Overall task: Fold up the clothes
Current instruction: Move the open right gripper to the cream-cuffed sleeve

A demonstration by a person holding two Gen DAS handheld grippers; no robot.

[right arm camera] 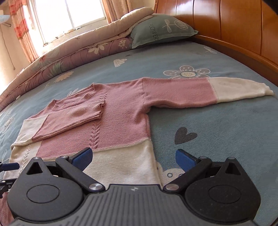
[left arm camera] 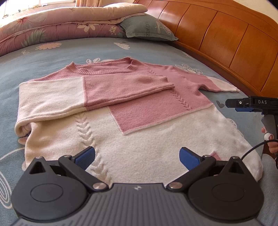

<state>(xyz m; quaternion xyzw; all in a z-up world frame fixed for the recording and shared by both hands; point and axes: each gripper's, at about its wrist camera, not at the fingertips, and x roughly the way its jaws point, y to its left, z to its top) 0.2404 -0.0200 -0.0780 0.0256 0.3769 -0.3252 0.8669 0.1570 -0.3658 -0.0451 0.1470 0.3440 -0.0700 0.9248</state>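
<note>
A pink and cream knitted sweater (left arm camera: 139, 111) lies flat on the blue bedsheet, also in the right wrist view (right arm camera: 111, 121). Its left sleeve (left arm camera: 97, 93) is folded across the chest. Its right sleeve (right arm camera: 208, 92) lies stretched out toward the headboard. My left gripper (left arm camera: 137, 158) is open and empty above the cream hem. My right gripper (right arm camera: 134, 160) is open and empty above the hem's right corner; it also shows at the right edge of the left wrist view (left arm camera: 243, 106).
A folded floral quilt (left arm camera: 60, 24) and a grey-green pillow (left arm camera: 147, 27) lie at the far side of the bed. A wooden headboard (left arm camera: 225, 43) runs along the right. A window with curtains (right arm camera: 69, 15) is behind the quilt.
</note>
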